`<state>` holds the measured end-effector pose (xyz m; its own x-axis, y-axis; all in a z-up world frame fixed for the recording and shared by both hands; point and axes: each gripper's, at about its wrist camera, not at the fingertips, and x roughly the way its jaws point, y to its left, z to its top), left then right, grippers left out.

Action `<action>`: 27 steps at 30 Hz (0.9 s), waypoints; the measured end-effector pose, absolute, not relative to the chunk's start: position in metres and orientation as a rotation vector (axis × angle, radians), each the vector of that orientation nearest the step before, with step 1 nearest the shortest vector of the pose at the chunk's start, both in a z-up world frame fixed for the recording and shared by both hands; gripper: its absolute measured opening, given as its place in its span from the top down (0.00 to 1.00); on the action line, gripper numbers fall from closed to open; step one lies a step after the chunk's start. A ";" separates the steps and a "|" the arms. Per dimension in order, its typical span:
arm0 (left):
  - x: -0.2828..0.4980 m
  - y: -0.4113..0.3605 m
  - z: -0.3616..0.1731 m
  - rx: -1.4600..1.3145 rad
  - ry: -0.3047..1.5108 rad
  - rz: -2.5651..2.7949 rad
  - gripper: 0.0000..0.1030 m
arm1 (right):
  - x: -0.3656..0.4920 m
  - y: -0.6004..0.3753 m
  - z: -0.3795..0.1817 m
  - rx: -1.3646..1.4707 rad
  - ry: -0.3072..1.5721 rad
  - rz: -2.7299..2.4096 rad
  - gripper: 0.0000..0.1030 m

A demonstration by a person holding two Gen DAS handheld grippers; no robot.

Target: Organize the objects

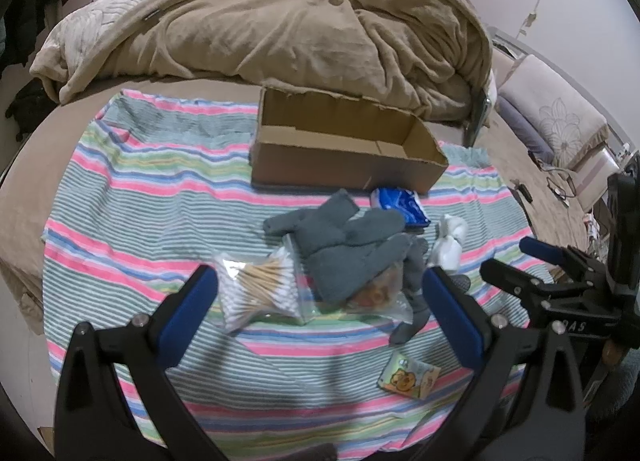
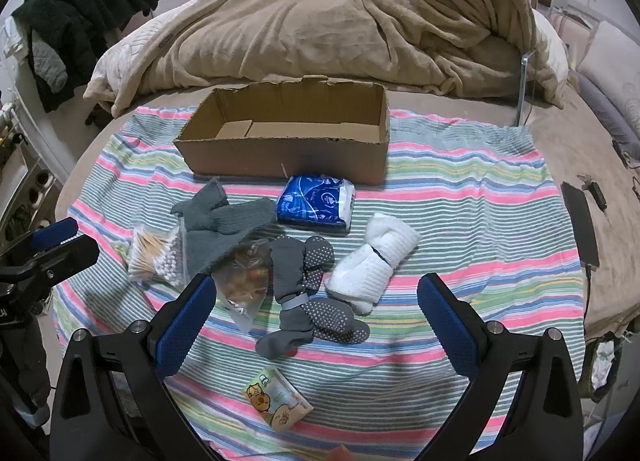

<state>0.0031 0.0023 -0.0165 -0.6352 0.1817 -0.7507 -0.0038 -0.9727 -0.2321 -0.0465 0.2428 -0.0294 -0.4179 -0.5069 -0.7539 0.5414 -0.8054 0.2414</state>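
On the striped pink, green and blue towel point(image 2: 460, 197) spread over the bed, nothing has yet been put away, as far as I can judge: the open brown cardboard box point(image 2: 288, 137) at the far edge of the towel shows only its bare floor. All 7 loose items lie in a cluster between the box and the grippers. Largest is the pair of grey knitted gloves point(image 2: 224, 221), overlapping a clear bag of cotton swabs point(image 2: 160, 253) and a clear bag of snacks point(image 2: 244, 281); then the grey grip-dotted socks point(image 2: 308, 293), the rolled white socks point(image 2: 372, 261), the blue tissue pack point(image 2: 316, 201) just in front of the box, and the small cartoon sachet point(image 2: 276, 401) nearest the cameras. Left gripper point(image 1: 320, 293) and right gripper point(image 2: 316, 301) both hover above the pile, fingers spread wide, holding nothing
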 end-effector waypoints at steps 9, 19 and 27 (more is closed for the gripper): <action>-0.005 0.000 -0.027 -1.336 -0.323 2.724 0.00 | -0.055 0.238 -0.035 1.195 0.056 -2.205 0.01; -0.022 -0.008 -0.066 -1.472 -0.318 2.697 0.00 | -0.071 0.236 -0.057 1.267 0.057 -2.179 0.01; -0.036 -0.013 -0.093 -1.552 -0.320 2.678 0.00 | -0.088 0.230 -0.079 1.334 0.072 -2.156 0.05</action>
